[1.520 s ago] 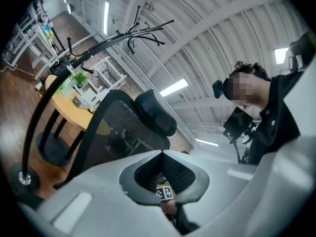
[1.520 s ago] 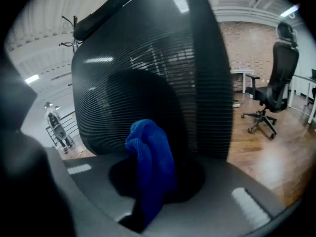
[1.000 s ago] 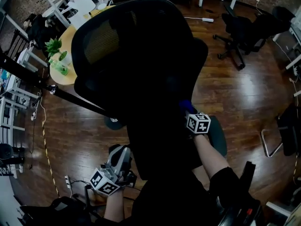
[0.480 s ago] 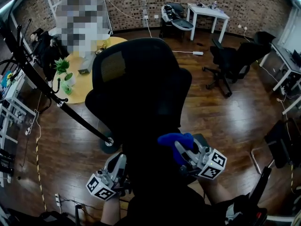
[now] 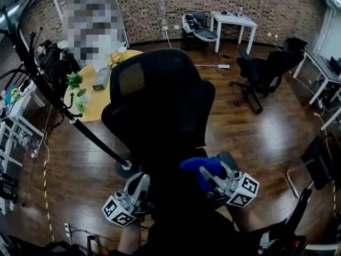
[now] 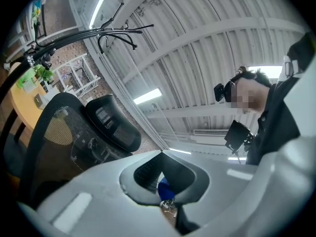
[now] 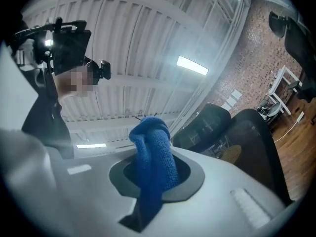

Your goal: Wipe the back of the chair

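The black mesh-backed office chair (image 5: 160,105) stands right in front of me, its back toward me and its headrest (image 5: 141,73) on top. My right gripper (image 5: 205,174) is shut on a bunched blue cloth (image 5: 198,164), held just off the lower right of the chair back. In the right gripper view the blue cloth (image 7: 150,132) sticks up out of the right gripper (image 7: 150,157), with the chair (image 7: 247,137) off to the right. My left gripper (image 5: 143,179) is low at the chair's left, shut and empty. In the left gripper view the left gripper (image 6: 161,153) points upward beside the chair (image 6: 59,137).
A round yellow table (image 5: 93,89) with a potted plant (image 5: 74,81) stands at the left, and a slanted black coat stand pole (image 5: 80,124) crosses before it. Another black office chair (image 5: 261,71) and a white table (image 5: 234,20) stand behind on the wooden floor.
My right gripper has drawn back and down from the chair back's right side with the cloth. The head view has risen to show more of the room. The left gripper has hardly moved.
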{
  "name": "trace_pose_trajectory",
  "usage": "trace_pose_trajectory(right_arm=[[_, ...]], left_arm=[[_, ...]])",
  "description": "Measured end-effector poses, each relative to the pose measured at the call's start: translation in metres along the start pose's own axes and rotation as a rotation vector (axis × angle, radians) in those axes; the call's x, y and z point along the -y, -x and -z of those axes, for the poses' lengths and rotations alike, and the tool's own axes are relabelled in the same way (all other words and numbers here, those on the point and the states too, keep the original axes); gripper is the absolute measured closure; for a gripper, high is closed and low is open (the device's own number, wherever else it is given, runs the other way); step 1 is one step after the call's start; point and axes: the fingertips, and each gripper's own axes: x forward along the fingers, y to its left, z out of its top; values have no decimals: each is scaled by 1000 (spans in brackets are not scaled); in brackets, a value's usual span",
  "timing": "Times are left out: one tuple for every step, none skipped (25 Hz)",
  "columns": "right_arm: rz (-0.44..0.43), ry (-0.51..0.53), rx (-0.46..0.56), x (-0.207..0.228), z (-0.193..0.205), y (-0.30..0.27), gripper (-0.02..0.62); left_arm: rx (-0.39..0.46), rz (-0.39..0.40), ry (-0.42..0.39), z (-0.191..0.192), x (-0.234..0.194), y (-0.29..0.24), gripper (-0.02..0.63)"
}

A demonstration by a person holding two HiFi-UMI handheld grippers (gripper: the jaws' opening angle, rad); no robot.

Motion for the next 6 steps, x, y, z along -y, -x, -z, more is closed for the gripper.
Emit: trace_pose_trajectory(right_arm=[[-4,-2,-1,-2,0,1,557],[-9,-4,-1,-4,0,1,557],[-14,-5,-3,-6,0,2,557],[-18,-5,-6,-7,1,2,557],[-22,-5,-9,-9,1,2,557],[-26,-5,-13,-11,2,2,557]], left_arm=[[2,-3,-2,0,2,1,614],[2,-5,-4,-1,4,2,614],[1,-7,-6,-1,5,3,614],[0,-10,-7,-1,7,4,614],[-2,-14,-9,0,8,5,614],[-4,-18,-10,0,9,6,614]])
